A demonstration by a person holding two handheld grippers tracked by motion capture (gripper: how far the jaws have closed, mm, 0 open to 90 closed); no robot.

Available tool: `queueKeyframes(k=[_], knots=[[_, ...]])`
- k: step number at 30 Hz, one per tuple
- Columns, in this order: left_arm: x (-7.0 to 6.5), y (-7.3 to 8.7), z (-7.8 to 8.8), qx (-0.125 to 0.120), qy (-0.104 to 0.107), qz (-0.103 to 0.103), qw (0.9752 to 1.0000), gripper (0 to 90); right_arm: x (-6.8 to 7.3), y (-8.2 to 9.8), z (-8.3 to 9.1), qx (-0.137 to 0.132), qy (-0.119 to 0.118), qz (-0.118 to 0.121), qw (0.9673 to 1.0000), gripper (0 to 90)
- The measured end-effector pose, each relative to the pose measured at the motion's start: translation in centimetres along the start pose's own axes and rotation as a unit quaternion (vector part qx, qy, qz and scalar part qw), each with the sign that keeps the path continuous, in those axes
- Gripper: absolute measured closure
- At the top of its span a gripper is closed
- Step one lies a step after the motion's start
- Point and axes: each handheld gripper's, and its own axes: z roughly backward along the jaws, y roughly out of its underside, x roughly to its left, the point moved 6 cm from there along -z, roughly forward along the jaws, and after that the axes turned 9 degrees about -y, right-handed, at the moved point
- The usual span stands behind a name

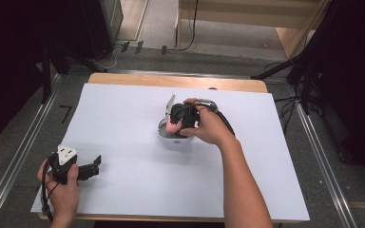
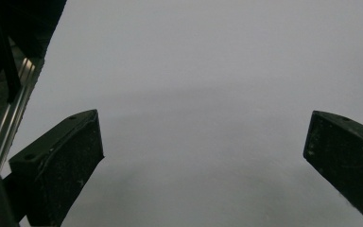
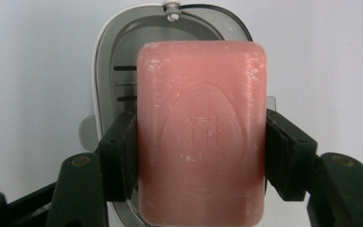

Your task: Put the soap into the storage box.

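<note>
Pink soap [image 3: 202, 132], white dish [image 3: 105, 61], black claws.

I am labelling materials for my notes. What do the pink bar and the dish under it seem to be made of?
Pink bar: probably soap, waxy and matt, with a stamped oval mark and whitish scuffs.
Dish: looks like smooth white plastic, with a grey slotted inside.

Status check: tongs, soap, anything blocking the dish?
Right tongs shut on pink soap, over open soap dish. Left tongs open, idle. Nothing blocking.
</note>
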Motion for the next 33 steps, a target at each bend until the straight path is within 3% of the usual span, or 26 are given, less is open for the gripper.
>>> queueKeyframes(k=[5,9,13,19,24,27,33], knots=[[0.0,0.0,0.0,0.001,0.001,0.000,1.0000,0.0,0.0,0.1,-0.1,0.000,-0.004,0.002,1.0000,37.9],[0.0,0.0,0.0,0.001,0.001,0.000,1.0000,0.0,0.1,-0.2,0.2,-0.018,-0.005,-0.002,0.9998,38.8],[0.0,0.0,0.0,0.000,0.000,0.000,1.0000,0.0,-0.1,-0.4,1.4,-0.050,0.003,-0.028,0.9984,36.2],[0.0,0.0,0.0,0.000,0.000,0.000,1.0000,0.0,0.1,0.5,2.3,-0.068,0.007,-0.056,0.9961,32.3],[0.0,0.0,0.0,0.001,-0.002,-0.002,1.0000,0.0,0.1,1.7,3.0,-0.100,0.010,-0.107,0.9892,25.5],[0.0,0.0,0.0,0.001,-0.002,-0.003,1.0000,0.0,0.0,2.7,3.6,-0.125,0.015,-0.147,0.9811,20.9],[-0.1,0.0,0.0,0.001,-0.001,-0.003,1.0000,0.0,-0.2,5.0,4.3,-0.159,0.025,-0.186,0.9692,16.6]])
